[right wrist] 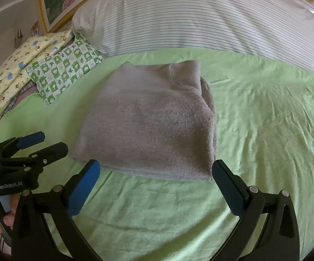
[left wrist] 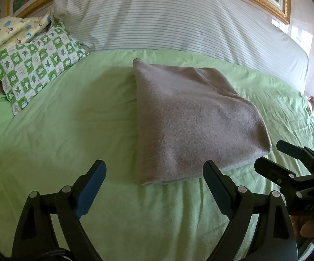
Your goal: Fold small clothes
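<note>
- Grey, nubbly fleece: one folded garment point(left wrist: 191, 119) lies as a thick, roughly square pad at the centre of both views, on a wrinkled light-green sheet point(left wrist: 70, 130).
- Two black grippers with blue pads: left gripper point(left wrist: 154, 187) and right gripper point(right wrist: 156, 183), jaws spread wide, empty, apparently just short of the garment's near edge.
- Three pillows: one striped white point(left wrist: 167, 17), one green-checked point(left wrist: 35, 65), one yellow printed point(left wrist: 7, 32), upper left.

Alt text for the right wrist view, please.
A folded grey garment lies on a green bedsheet, just beyond the open, empty right tool. The left tool sits open at left; patterned pillows lie behind.
</note>
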Available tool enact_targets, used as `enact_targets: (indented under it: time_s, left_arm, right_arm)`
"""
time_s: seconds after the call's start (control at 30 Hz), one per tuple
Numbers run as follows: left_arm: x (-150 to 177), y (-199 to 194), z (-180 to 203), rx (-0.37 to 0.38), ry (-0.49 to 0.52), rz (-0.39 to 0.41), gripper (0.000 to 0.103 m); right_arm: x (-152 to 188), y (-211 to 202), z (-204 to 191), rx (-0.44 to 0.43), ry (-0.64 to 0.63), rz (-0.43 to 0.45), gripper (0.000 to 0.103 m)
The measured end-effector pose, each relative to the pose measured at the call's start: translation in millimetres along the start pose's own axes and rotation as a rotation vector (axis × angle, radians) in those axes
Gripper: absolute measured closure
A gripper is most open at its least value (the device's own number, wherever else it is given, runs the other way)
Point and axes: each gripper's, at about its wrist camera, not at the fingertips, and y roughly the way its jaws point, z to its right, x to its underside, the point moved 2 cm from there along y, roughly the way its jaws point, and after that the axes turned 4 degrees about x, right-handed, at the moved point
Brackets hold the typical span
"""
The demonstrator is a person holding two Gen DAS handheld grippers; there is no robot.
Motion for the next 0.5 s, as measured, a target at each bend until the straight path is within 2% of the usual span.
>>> enact_targets:
  time_s: [0.5]
  left_arm:
    - [-0.2, -0.2, -0.9, 0.005, -0.003, -0.01, 0.012]
  right_arm:
    - [-1.7, 1.5, -2.7, -0.006, -0.009, -0.004, 0.0]
